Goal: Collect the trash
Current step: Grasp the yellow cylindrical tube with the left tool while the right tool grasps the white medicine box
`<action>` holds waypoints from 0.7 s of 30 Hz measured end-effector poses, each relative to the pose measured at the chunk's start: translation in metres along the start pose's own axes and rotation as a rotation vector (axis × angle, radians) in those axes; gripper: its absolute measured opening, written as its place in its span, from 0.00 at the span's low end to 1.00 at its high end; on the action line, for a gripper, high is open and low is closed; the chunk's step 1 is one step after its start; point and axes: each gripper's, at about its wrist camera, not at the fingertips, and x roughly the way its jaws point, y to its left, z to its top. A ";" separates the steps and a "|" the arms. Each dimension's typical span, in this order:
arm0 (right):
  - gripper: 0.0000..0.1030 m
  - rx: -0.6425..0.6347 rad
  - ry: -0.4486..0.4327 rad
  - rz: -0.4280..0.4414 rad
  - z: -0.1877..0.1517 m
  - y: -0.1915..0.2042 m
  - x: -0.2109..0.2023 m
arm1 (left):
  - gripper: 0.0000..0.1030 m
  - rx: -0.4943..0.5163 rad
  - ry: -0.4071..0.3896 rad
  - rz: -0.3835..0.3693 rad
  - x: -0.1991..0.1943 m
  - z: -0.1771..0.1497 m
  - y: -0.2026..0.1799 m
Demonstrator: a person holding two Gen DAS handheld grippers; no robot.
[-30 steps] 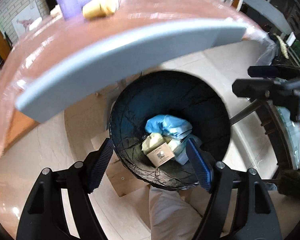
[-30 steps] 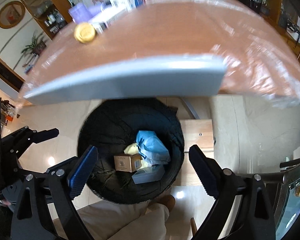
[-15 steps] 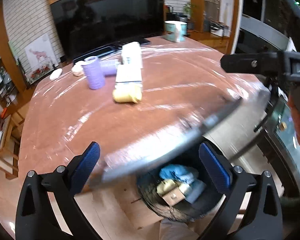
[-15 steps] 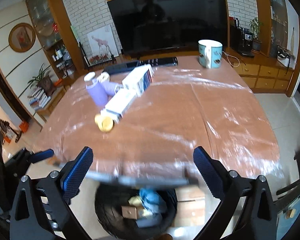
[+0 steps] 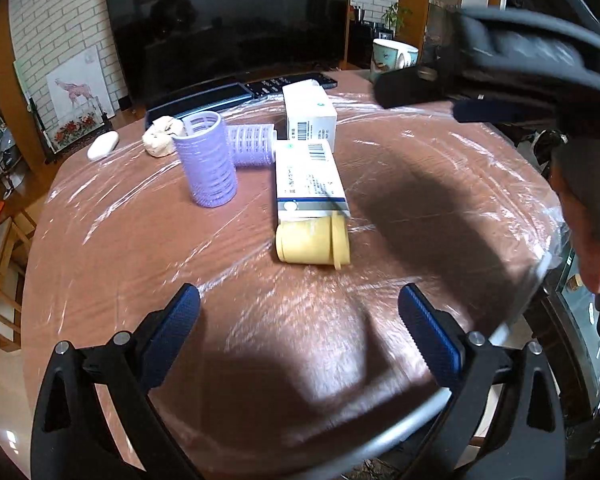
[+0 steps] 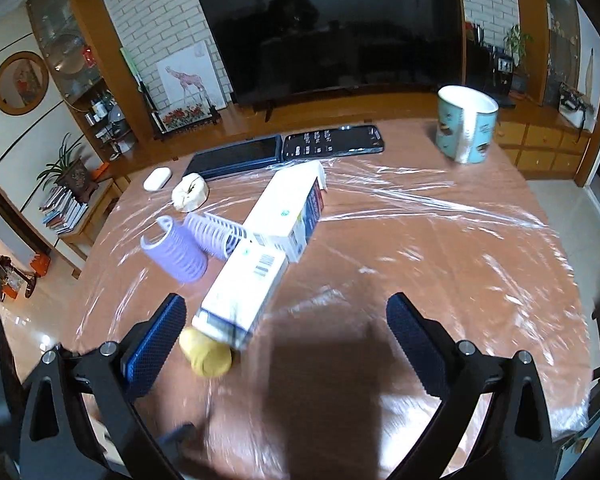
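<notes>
A yellow bottle (image 5: 312, 240) lies on its side on the plastic-wrapped table (image 5: 440, 208), against the end of a long white box (image 5: 310, 180). My left gripper (image 5: 300, 332) hovers open just short of the bottle, nothing between its fingers. In the right wrist view the yellow bottle (image 6: 208, 354) lies beside the left pad (image 6: 156, 344) of my right gripper (image 6: 286, 344), which is open and empty over the bare table (image 6: 440, 260). The long white box (image 6: 244, 292) and a second white box (image 6: 288, 208) lie beyond. The trash bin is out of sight.
Two purple hair rollers (image 5: 208, 160) (image 5: 252, 146), a crumpled paper ball (image 5: 160, 138) and a small white case (image 5: 103, 145) sit at the back left. A mug (image 6: 466, 124), a remote (image 6: 332, 142) and a dark tablet (image 6: 236, 158) line the far edge. A person's hand (image 5: 580, 216) is at the right.
Both views swung up from the black bin below the table edge to the tabletop. Both pairs of jaws opened wider, the left one more.
</notes>
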 end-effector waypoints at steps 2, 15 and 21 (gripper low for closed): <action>0.96 0.002 0.017 -0.002 0.011 0.001 0.017 | 0.97 -0.006 0.009 -0.014 0.008 0.005 0.001; 0.95 0.003 0.137 -0.019 0.057 0.003 0.106 | 0.79 -0.068 0.062 -0.037 0.033 0.017 0.004; 0.84 -0.016 0.160 -0.011 0.061 0.007 0.120 | 0.69 -0.076 0.076 -0.052 0.032 0.020 0.006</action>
